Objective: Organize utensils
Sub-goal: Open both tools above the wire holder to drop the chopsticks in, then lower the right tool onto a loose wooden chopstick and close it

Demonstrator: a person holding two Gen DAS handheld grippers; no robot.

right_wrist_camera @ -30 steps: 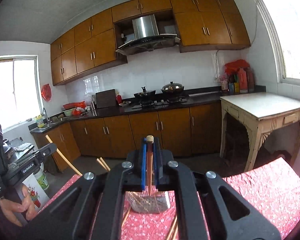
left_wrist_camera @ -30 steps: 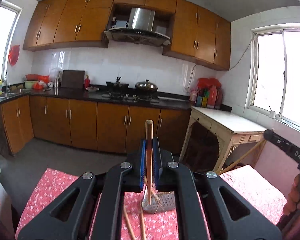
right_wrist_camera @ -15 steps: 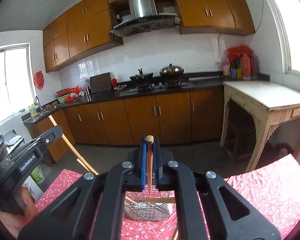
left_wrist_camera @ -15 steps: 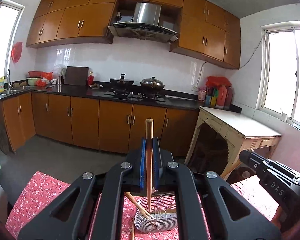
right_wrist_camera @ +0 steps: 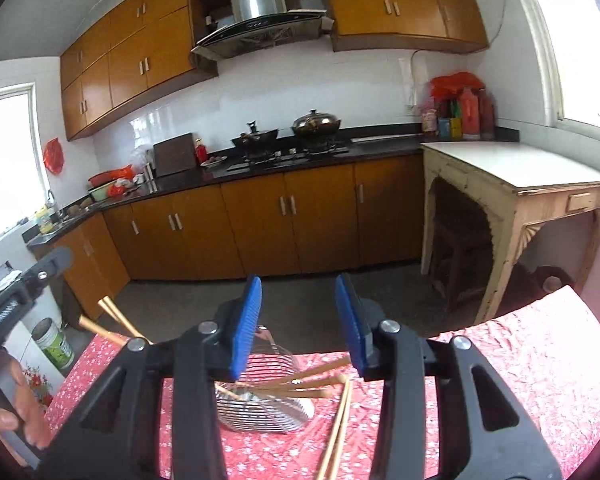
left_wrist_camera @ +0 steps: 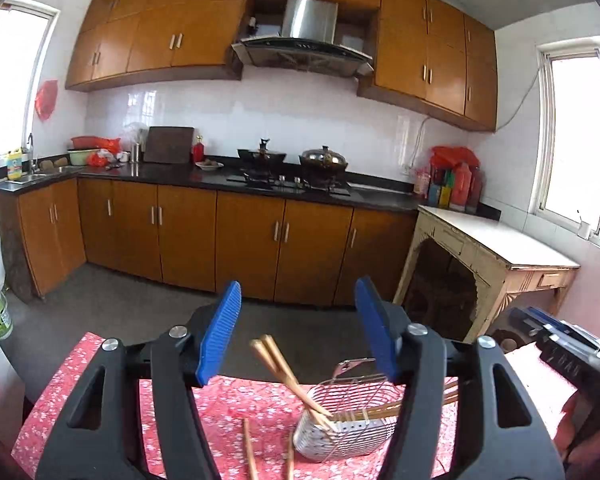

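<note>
A wire utensil basket [left_wrist_camera: 342, 428] stands on the red flowered tablecloth [left_wrist_camera: 80, 396], with several wooden chopsticks [left_wrist_camera: 278, 362] leaning out of it. My left gripper [left_wrist_camera: 298, 332] hangs just before the basket; its jaws are opening and the blue pads [left_wrist_camera: 220, 332] press on nothing. From the right wrist view the same basket [right_wrist_camera: 260, 412] holds chopsticks [right_wrist_camera: 304, 380] that lie across its rim. My right gripper [right_wrist_camera: 298, 322] is above it, jaws opening, nothing between them. Loose chopsticks [right_wrist_camera: 340, 428] lie on the cloth beside the basket.
Two more loose chopsticks [left_wrist_camera: 248, 452] lie in front of the basket. The other gripper [right_wrist_camera: 24, 288], held by a hand [right_wrist_camera: 16, 412], is at the left. A cream side table [left_wrist_camera: 496, 248] and brown kitchen cabinets [left_wrist_camera: 244, 240] stand beyond the table's far edge.
Each gripper was shut on an upright chopstick; both have opened and let go, and those chopsticks now rest in the basket. Both grippers came lower and closer to the basket.
</note>
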